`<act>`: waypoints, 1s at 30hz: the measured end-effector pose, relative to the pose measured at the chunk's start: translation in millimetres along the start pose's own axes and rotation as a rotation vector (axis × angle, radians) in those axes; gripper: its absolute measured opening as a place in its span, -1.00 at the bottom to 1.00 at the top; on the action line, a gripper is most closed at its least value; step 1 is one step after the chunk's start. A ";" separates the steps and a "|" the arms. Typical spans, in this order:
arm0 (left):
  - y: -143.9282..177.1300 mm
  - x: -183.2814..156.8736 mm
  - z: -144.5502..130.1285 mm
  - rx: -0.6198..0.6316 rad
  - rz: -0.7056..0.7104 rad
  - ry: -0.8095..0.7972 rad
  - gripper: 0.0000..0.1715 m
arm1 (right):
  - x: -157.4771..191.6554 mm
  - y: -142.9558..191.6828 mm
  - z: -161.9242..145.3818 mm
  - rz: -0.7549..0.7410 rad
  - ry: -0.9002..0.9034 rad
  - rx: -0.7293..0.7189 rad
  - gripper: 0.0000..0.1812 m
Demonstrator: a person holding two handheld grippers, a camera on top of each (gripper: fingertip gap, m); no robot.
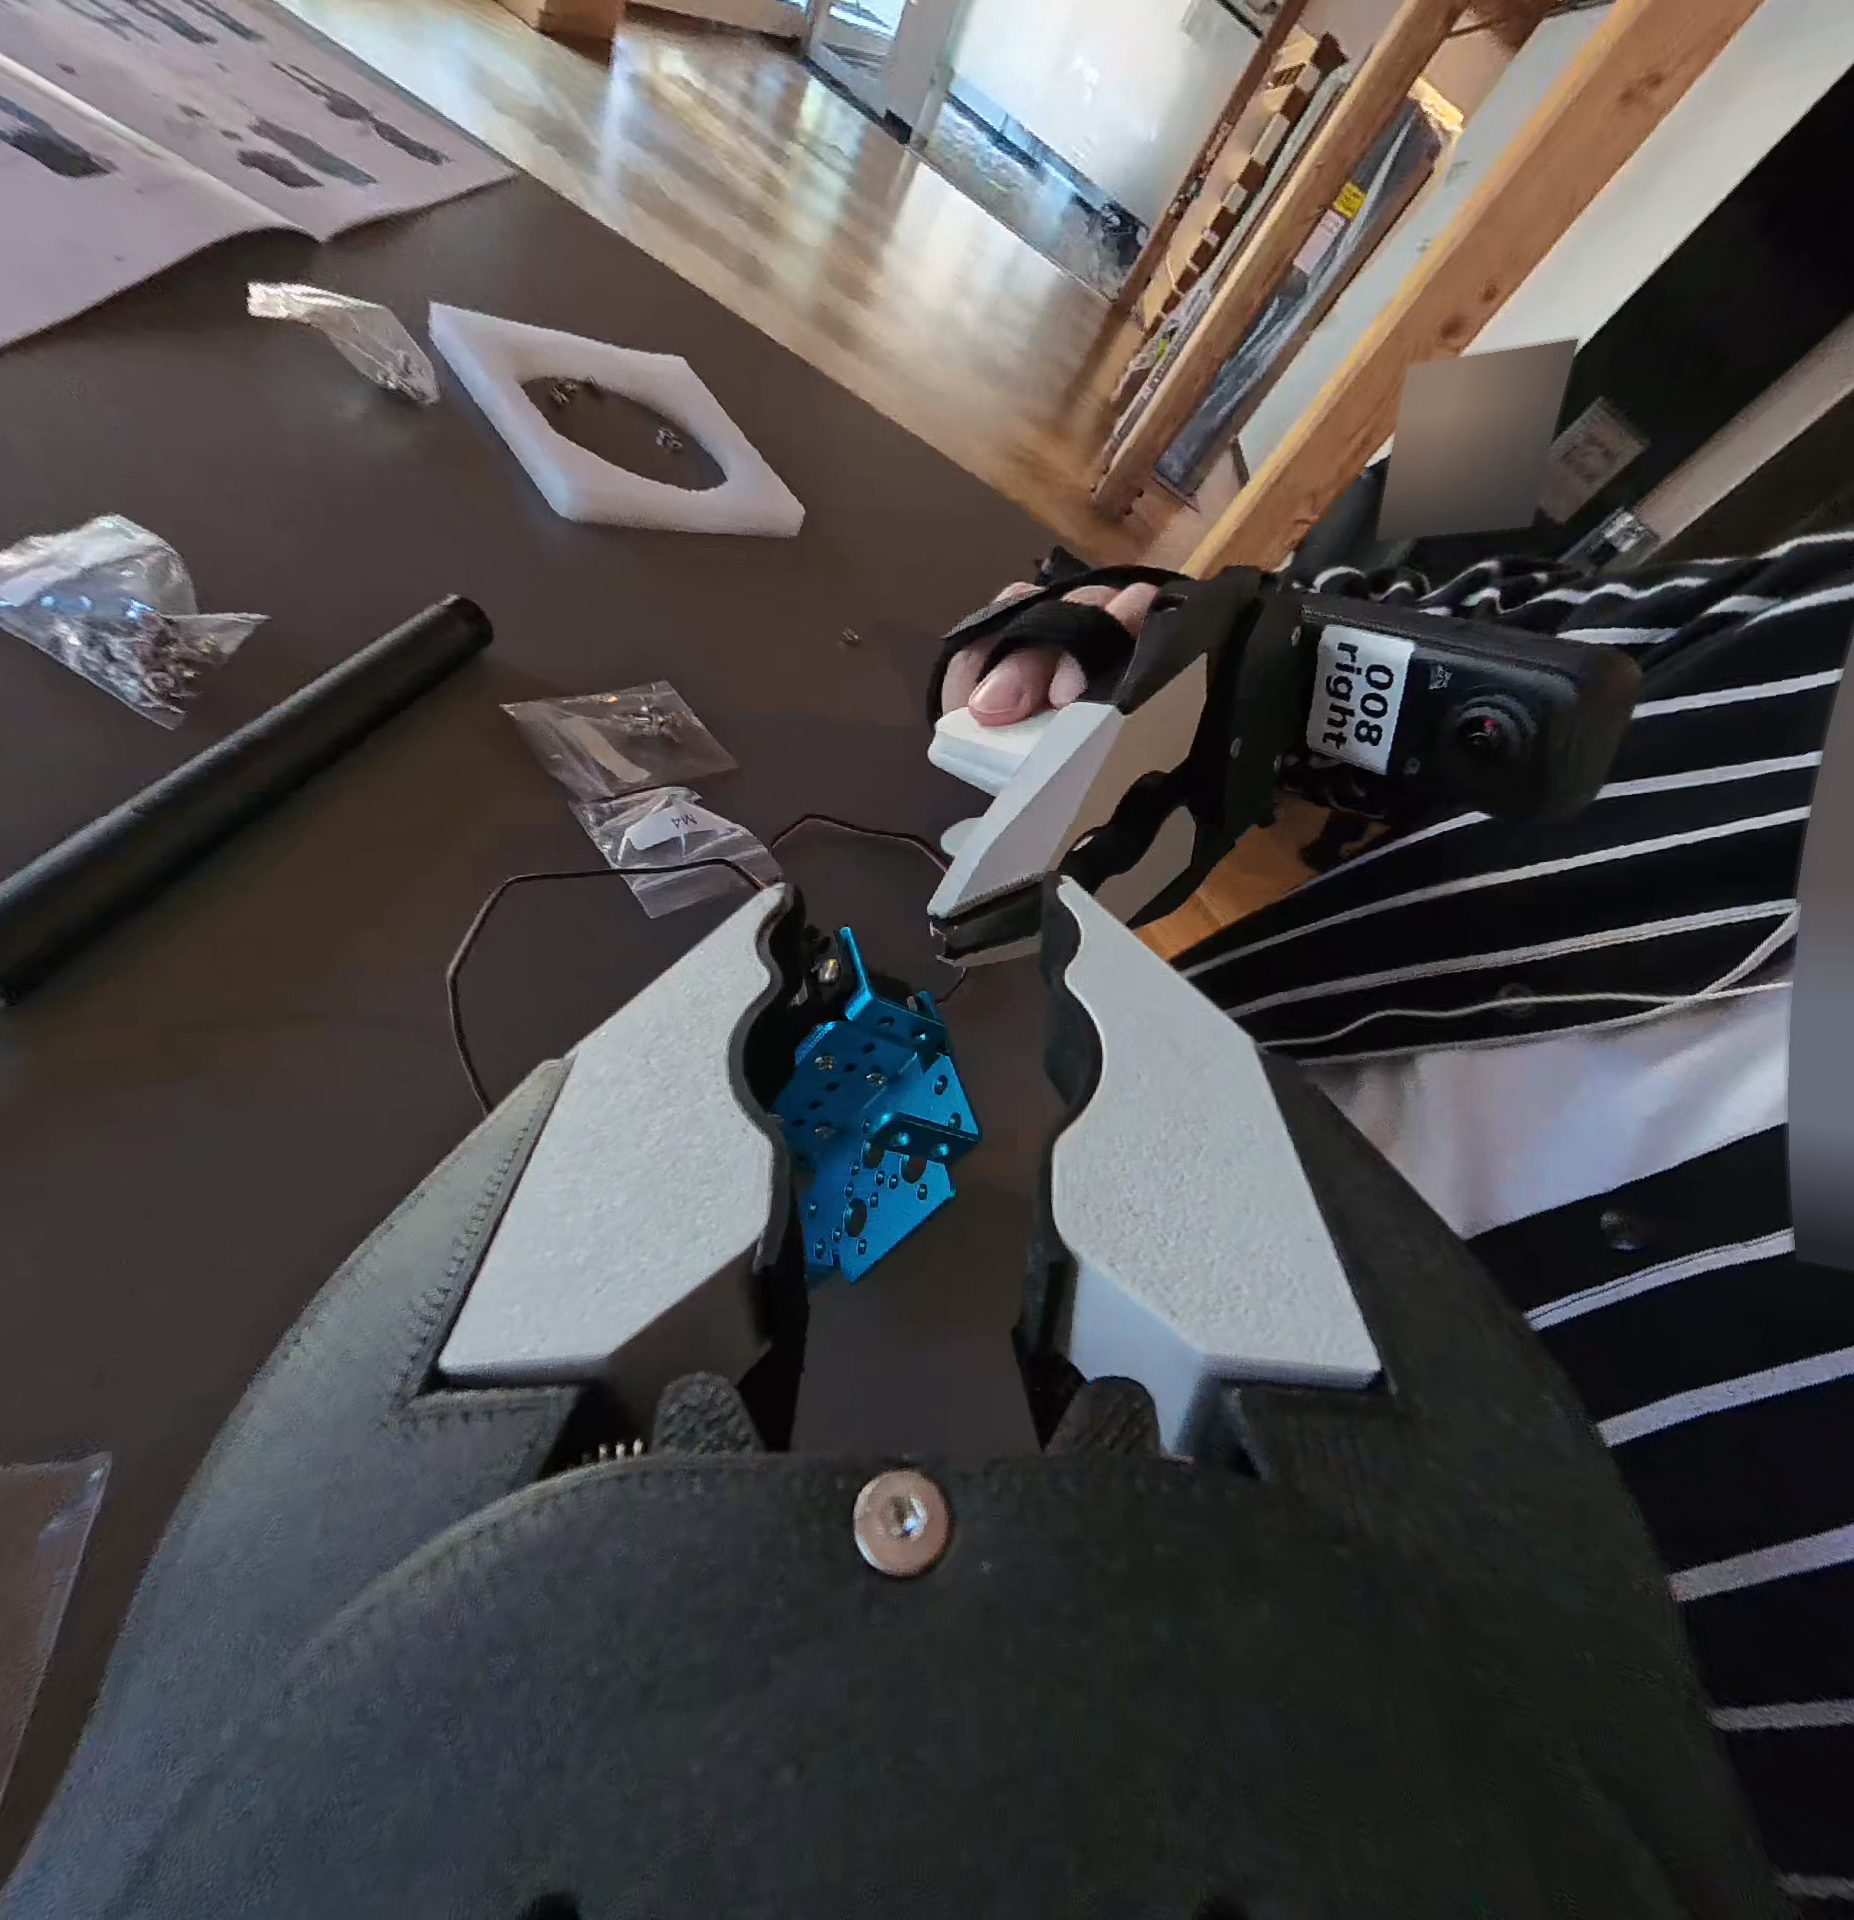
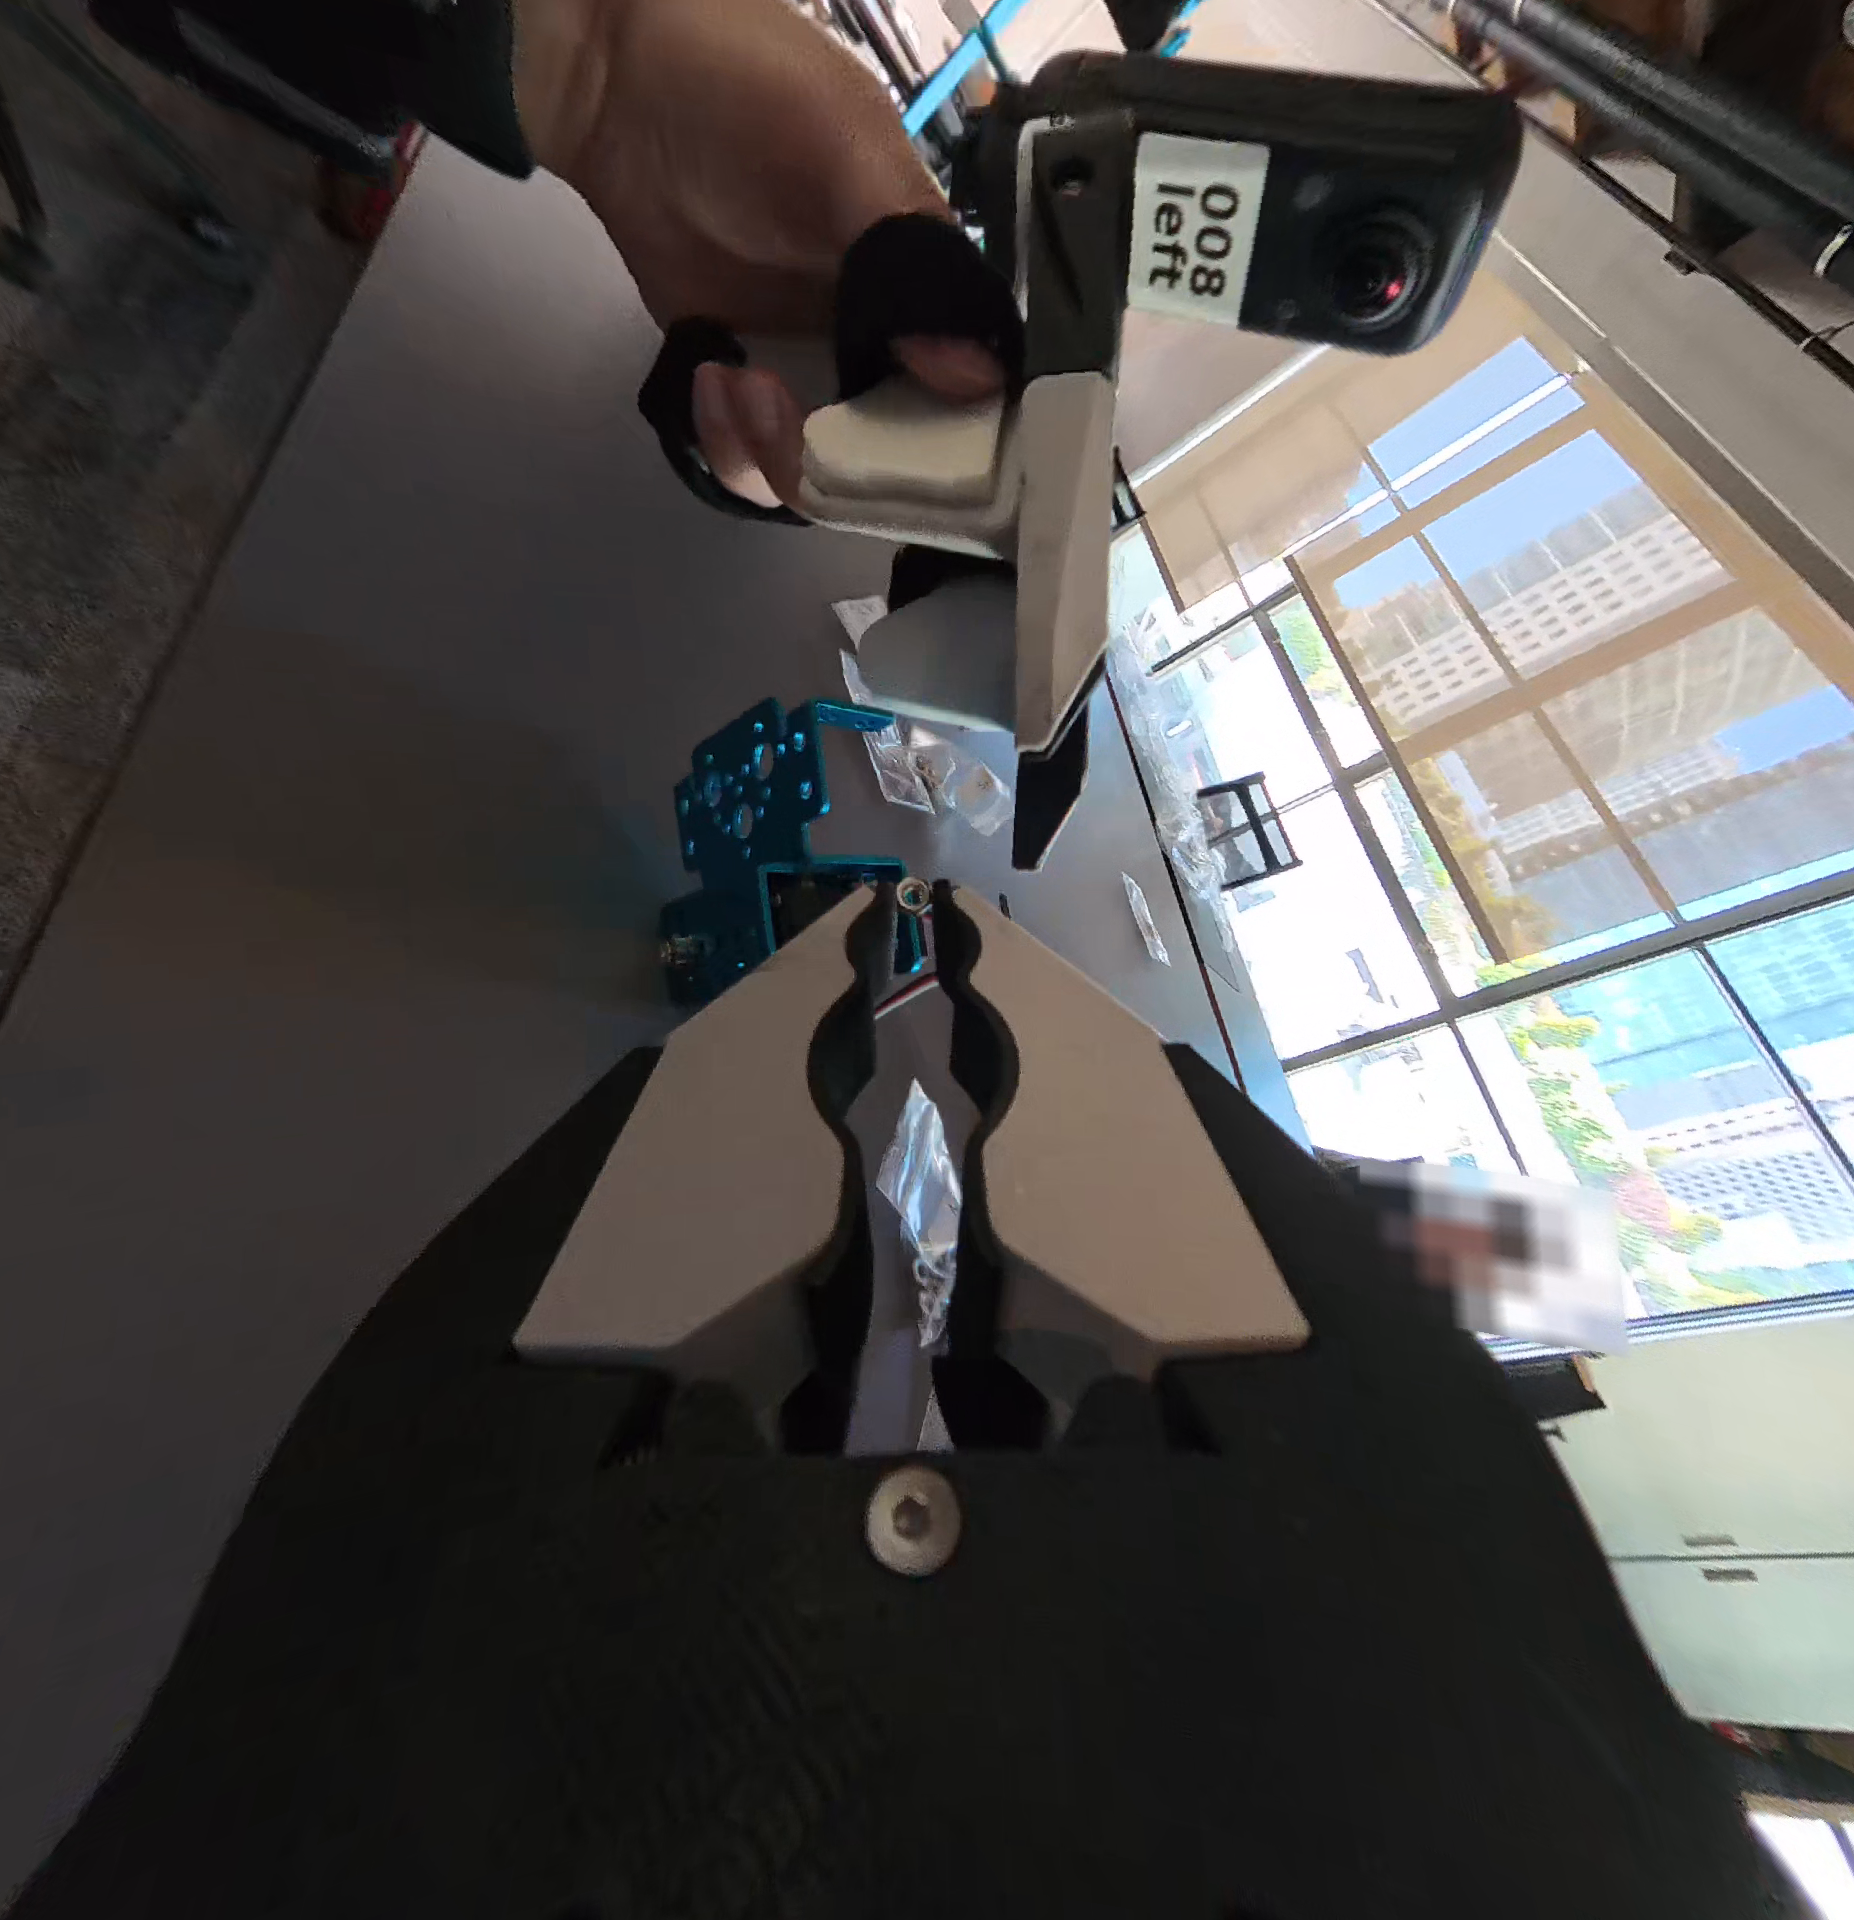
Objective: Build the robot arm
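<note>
A blue perforated metal bracket assembly (image 1: 871, 1101) with a small black motor part and a thin dark wire (image 1: 487, 914) lies on the dark table (image 1: 279, 1143). My left gripper (image 1: 918, 894) is open and hangs over it, with the bracket between the fingers, closer to the left finger (image 1: 642, 1143). My right gripper (image 1: 964, 930) comes in from the right, its tips just beyond the bracket. In the right wrist view my right gripper (image 2: 912, 896) is shut on the striped wire (image 2: 895, 1006) beside the bracket (image 2: 746, 821). The left gripper (image 2: 1016, 790) hovers above.
A black tube (image 1: 227, 769), a white foam frame (image 1: 611, 426), several clear bags of screws (image 1: 102, 613) (image 1: 622, 727) (image 2: 923, 1195) and a large printed sheet (image 1: 123, 156) lie on the table. A striped garment (image 1: 1525, 935) is at the right, past the table edge.
</note>
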State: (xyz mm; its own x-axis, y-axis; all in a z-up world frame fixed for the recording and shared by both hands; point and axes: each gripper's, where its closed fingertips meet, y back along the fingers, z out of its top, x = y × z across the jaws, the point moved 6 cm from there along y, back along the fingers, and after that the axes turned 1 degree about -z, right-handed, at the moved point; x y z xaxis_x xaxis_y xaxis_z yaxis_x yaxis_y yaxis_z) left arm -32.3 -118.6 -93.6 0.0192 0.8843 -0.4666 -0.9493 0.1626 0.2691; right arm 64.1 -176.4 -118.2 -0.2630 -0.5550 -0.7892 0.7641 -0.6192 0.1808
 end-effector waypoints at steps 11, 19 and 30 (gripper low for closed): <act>-4.7 2.1 -6.5 0.015 -0.071 0.046 -0.59 | 4.7 -9.0 -3.4 -0.017 0.063 0.048 -0.95; -7.3 6.6 -13.1 -0.001 -0.105 0.089 -0.65 | 6.1 -11.9 -1.9 -0.018 0.077 0.057 -0.95; -7.1 8.5 -17.0 -0.013 -0.107 0.109 -0.71 | 5.1 -12.8 -4.7 -0.012 0.094 0.071 -0.94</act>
State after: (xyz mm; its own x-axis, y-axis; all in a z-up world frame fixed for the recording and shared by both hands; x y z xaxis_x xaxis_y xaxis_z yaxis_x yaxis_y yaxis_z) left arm -30.8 -119.6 -113.8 0.0870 0.8090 -0.5813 -0.9477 0.2472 0.2021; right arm 55.7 -168.6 -127.3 -0.2127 -0.4948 -0.8425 0.7167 -0.6651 0.2096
